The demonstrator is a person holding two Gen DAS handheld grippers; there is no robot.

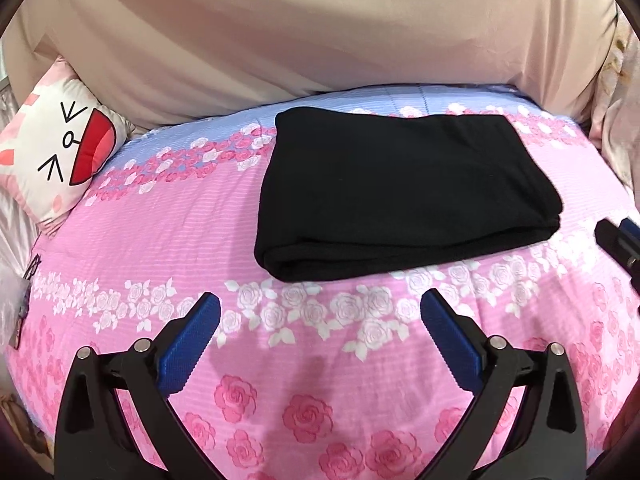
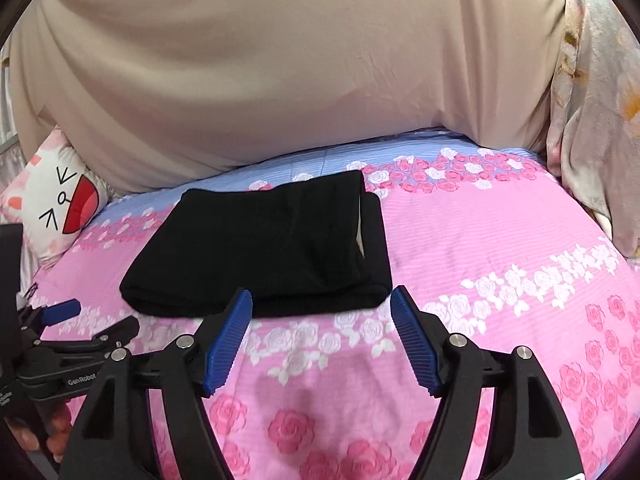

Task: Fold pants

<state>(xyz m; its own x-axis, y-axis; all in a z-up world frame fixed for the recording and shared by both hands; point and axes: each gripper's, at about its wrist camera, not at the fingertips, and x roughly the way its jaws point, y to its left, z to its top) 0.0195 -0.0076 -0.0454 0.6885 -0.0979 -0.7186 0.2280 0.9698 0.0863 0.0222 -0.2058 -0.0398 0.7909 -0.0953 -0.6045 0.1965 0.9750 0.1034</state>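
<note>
The black pants (image 1: 396, 192) lie folded into a thick rectangle on the pink rose-print bedsheet (image 1: 168, 240). They also show in the right wrist view (image 2: 264, 248), with a pale lining visible at their right edge. My left gripper (image 1: 320, 308) is open and empty, hovering just in front of the pants' near fold. My right gripper (image 2: 320, 300) is open and empty, its fingertips close to the pants' near edge. The right gripper's tip shows at the right edge of the left wrist view (image 1: 620, 240), and the left gripper shows at the left of the right wrist view (image 2: 60, 344).
A beige cloth (image 1: 320, 32) covers the wall behind the bed. A white cartoon-face pillow (image 1: 60, 148) sits at the back left. A pale floral quilt (image 2: 600, 120) is piled at the back right. Small items hang at the bed's left edge (image 1: 24, 304).
</note>
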